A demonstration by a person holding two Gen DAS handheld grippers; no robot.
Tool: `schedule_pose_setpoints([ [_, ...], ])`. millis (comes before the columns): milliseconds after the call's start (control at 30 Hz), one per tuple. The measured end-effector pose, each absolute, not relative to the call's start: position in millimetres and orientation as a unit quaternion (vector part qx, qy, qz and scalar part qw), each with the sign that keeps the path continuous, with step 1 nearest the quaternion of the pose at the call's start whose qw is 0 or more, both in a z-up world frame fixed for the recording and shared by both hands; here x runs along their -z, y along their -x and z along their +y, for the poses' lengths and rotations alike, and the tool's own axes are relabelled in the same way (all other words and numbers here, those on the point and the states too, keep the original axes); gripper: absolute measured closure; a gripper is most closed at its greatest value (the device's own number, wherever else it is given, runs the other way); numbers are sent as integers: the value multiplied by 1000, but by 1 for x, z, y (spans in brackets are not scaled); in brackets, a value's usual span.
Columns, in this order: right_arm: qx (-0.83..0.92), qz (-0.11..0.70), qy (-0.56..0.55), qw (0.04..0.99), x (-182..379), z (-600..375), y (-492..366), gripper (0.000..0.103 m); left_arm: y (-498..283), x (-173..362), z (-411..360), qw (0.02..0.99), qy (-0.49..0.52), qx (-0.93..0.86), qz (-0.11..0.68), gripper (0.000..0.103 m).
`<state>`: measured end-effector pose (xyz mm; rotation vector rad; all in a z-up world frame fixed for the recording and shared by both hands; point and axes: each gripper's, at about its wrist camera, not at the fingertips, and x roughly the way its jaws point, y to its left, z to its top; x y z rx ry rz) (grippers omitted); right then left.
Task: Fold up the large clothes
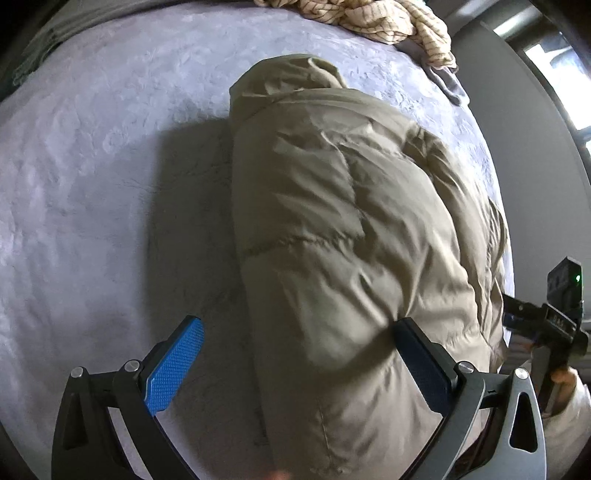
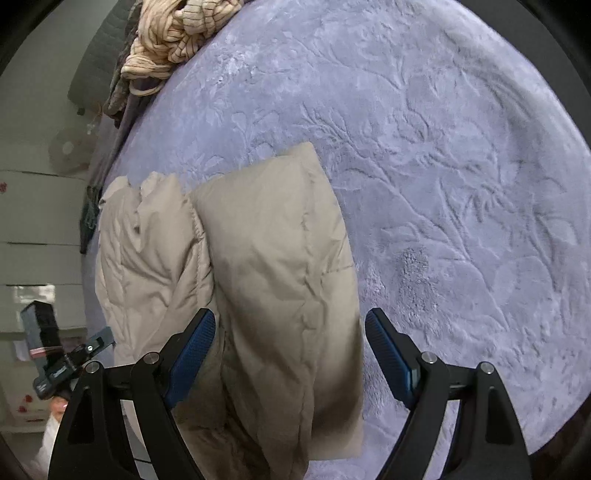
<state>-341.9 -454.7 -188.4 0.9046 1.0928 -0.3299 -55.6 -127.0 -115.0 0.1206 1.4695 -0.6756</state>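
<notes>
A large beige puffer jacket lies folded into a long bundle on a lavender plush bedspread. In the right wrist view the jacket shows a folded panel lying over the quilted body. My left gripper is open, its jaws straddling the jacket's left edge, with the right finger against the fabric. My right gripper is open, with its jaws on either side of the folded panel's near end. Neither gripper pinches the cloth. Each view shows the other gripper at its edge.
A crumpled cream striped cloth lies at the far edge of the bed, also in the right wrist view. The bedspread spreads wide to the right of the jacket. Grey wall and a window stand beyond the bed.
</notes>
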Motion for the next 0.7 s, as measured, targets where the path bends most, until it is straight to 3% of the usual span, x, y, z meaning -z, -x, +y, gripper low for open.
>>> schedule_pose_setpoints([
  [300, 106, 471, -505, 716, 225, -477, 342, 17, 36, 136, -122, 633, 38, 344, 693, 0],
  [500, 48, 399, -600, 692, 247, -484, 334, 15, 25, 153, -120, 599, 99, 366, 706, 0],
  [567, 14, 362, -628, 689, 244, -483, 332, 0, 21, 156, -120, 591, 114, 374, 706, 0],
  [700, -19, 362, -610, 705, 224, -478, 322, 0, 9, 157, -117, 582, 133, 385, 703, 0],
])
